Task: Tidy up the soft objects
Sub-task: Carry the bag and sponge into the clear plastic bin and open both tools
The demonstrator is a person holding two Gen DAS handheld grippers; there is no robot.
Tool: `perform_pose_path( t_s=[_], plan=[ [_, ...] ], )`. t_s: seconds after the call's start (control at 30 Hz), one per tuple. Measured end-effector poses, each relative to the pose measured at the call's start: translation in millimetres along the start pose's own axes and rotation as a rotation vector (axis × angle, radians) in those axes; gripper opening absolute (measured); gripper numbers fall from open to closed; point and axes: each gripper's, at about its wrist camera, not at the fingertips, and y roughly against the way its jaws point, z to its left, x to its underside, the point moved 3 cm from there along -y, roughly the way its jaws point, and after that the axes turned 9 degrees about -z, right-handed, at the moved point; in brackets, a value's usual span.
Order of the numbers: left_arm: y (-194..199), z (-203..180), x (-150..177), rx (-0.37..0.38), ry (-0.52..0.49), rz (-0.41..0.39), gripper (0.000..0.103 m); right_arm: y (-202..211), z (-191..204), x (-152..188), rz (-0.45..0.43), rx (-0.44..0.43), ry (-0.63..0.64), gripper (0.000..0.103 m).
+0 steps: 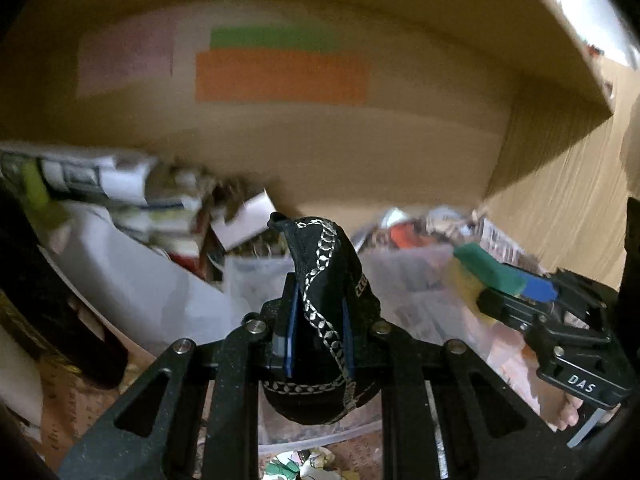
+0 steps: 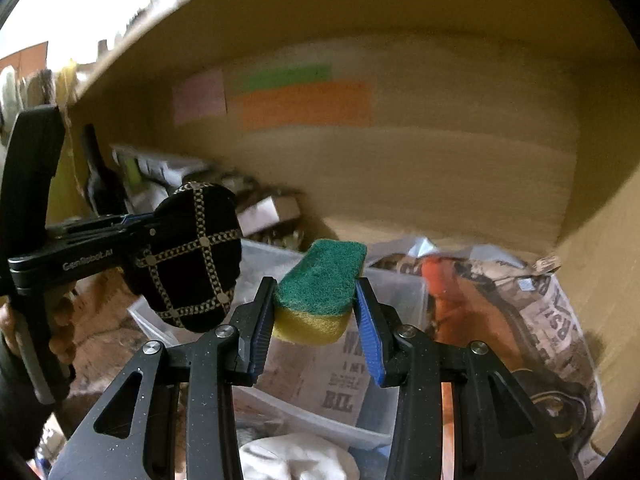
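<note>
My left gripper (image 1: 318, 316) is shut on a black soft pouch with a silver chain pattern (image 1: 326, 280); the pouch also shows in the right wrist view (image 2: 192, 256), held at the left above a clear plastic bin (image 2: 404, 292). My right gripper (image 2: 316, 312) is shut on a sponge with a green scrub top and yellow base (image 2: 320, 292). The sponge also shows in the left wrist view (image 1: 486, 266) at the right, in the other gripper (image 1: 516, 292). Both are held in the air over the bin (image 1: 404, 276).
A large cardboard box wall with pink, green and orange labels (image 1: 280, 76) rises close behind. Newspaper and an orange item (image 2: 452, 292) lie at the right. White paper and clutter (image 1: 132, 276) sit at the left. A white cloth (image 2: 296, 456) lies below.
</note>
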Motion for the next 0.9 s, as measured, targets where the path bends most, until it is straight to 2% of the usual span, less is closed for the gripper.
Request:
perform_pose_path(
  t_s=[0.3,0.4,0.47,0.53,0.63,0.83,0.9],
  plan=[
    [-34.5,2.7,24.2,0.027,0.01,0.147,0.018,-37.9,-3.5,17.5,0.146,0.009,-0.017,0.038],
    [-34.0,-1.0,30.7,0.033,0.012,0.168,0.023,-43.5,-5.7,22.6,0.162,0.039,-0.012,0.038],
    [-33.7,-0.1,31.4,0.031,0.02,0.177,0.031,-46.5,-8.3,24.1,0.17,0.055,-0.012,0.044],
    [-32.6,0.9,31.9,0.029,0.03,0.169,0.041,-45.3,-9.1,24.9,0.169,0.062,-0.014,0.052],
    [-22.2,3.5,27.7,0.02,0.036,0.138,0.048,-40.2,-8.1,20.7,0.145,0.075,-0.005,0.065],
    [12.4,3.7,13.9,0.002,0.017,0.047,0.066,-12.1,-3.1,4.9,0.052,0.076,0.005,0.081],
    [26.5,2.8,10.8,-0.005,-0.002,0.018,0.071,-1.1,-0.7,0.8,0.023,0.076,0.008,0.082]
  ],
)
